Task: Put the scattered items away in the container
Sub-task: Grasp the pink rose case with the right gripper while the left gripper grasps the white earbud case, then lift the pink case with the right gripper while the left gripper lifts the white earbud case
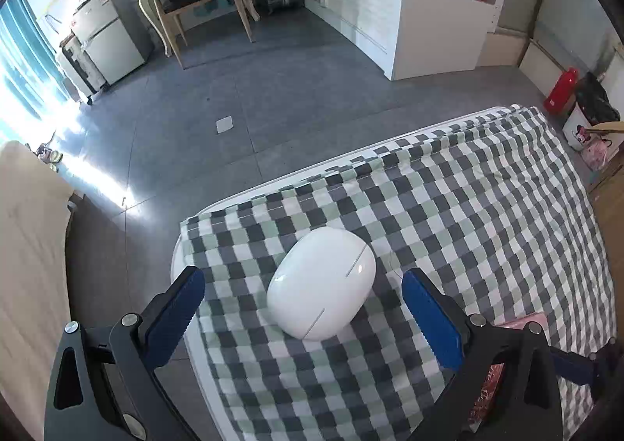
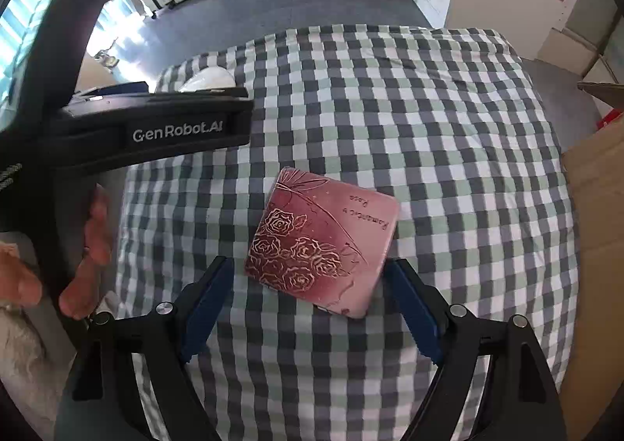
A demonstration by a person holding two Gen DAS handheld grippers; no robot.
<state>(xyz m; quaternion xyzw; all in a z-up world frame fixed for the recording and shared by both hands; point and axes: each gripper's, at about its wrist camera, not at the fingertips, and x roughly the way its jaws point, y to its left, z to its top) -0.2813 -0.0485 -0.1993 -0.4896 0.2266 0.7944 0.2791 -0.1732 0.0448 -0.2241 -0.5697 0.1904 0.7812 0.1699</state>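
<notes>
L wrist: white case (image 1: pixel 321 283) sits on check cloth (image 1: pixel 487 207) near the table's left edge. Looks light, hard, glossy, prob slippery; I'd pinch across its short sides. L gripper (image 1: pixel 303 306) hangs above it, jaws wide open, straddling, no contact.

R wrist: pink tin (image 2: pixel 323 246) lies flat mid-cloth. Stiff, thin, light imo; take by opposite edges. R gripper (image 2: pixel 310 300) low, jaws open either side of near end, apart from it.
</notes>
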